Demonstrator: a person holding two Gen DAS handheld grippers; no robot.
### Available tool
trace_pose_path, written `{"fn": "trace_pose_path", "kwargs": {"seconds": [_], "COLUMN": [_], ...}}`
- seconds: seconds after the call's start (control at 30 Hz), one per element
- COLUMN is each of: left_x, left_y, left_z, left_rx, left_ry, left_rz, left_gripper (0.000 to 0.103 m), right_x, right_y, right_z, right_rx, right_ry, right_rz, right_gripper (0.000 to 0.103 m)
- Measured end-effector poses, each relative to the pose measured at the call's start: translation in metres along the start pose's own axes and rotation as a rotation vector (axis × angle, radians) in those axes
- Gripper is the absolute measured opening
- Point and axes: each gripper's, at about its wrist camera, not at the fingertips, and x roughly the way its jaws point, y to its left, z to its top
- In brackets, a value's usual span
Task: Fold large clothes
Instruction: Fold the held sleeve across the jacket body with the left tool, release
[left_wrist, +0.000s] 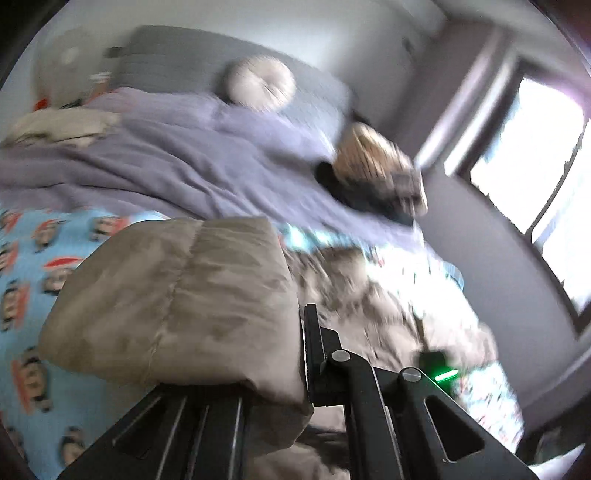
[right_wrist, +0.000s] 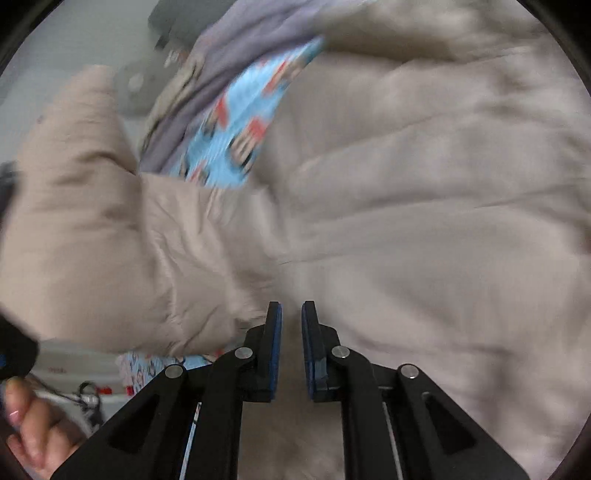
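Observation:
A beige padded jacket (right_wrist: 424, 206) lies spread on the bed. In the left wrist view my left gripper (left_wrist: 295, 354) is shut on a thick fold of the jacket's sleeve (left_wrist: 177, 295) and holds it lifted; the left finger is hidden under the cloth. The same lifted sleeve (right_wrist: 81, 236) shows at the left of the right wrist view. My right gripper (right_wrist: 291, 317) hovers close over the jacket body, jaws a narrow gap apart with nothing between them.
The bed has a light blue monkey-print sheet (left_wrist: 33, 280) and a lilac duvet (left_wrist: 177, 158) behind. A round cushion (left_wrist: 260, 83) and a striped bundle (left_wrist: 373, 170) lie near the grey headboard. A window (left_wrist: 524, 162) is at right. A hand (right_wrist: 33, 428) shows lower left.

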Motion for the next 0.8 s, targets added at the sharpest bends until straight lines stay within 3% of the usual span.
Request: {"fn": "trace_pose_path", "kwargs": {"seconds": [0.07, 0.2, 0.33, 0.4, 0.43, 0.47, 0.6, 0.73, 0.8], "left_x": [0.042, 0.107, 0.128, 0.131, 0.129, 0.126, 0.113, 0.064, 0.037], "left_y": [-0.034, -0.067, -0.075, -0.075, -0.077, -0.079, -0.083, -0.068, -0.046], "left_z": [-0.012, -0.042, -0.073, -0.079, -0.081, -0.084, -0.089, -0.082, -0.075], "left_rx": [0.074, 0.164, 0.211, 0.239, 0.251, 0.267, 0.316, 0.305, 0.255], "left_ry": [0.088, 0.237, 0.316, 0.334, 0.333, 0.317, 0.322, 0.255, 0.207], "left_rz": [0.026, 0.101, 0.179, 0.194, 0.19, 0.201, 0.233, 0.223, 0.27], "left_gripper": [0.009, 0.009, 0.013, 0.046, 0.082, 0.096, 0.096, 0.096, 0.096], "right_x": [-0.03, -0.081, -0.099, -0.108, -0.107, -0.105, -0.1, -0.098, -0.093], "right_y": [-0.025, -0.075, -0.111, -0.119, -0.122, -0.124, -0.118, -0.105, -0.084], "right_z": [0.002, 0.005, 0.006, 0.008, 0.009, 0.011, 0.013, 0.011, 0.017], "right_rx": [0.021, 0.053, 0.094, 0.107, 0.109, 0.108, 0.069, 0.002, -0.081], "right_ry": [-0.033, -0.098, -0.126, -0.128, -0.128, -0.127, -0.135, -0.132, -0.138], "right_rz": [-0.036, -0.124, -0.182, -0.182, -0.178, -0.177, -0.19, -0.23, -0.264], "right_gripper": [0.012, 0.012, 0.012, 0.012, 0.012, 0.012, 0.013, 0.013, 0.027]}}
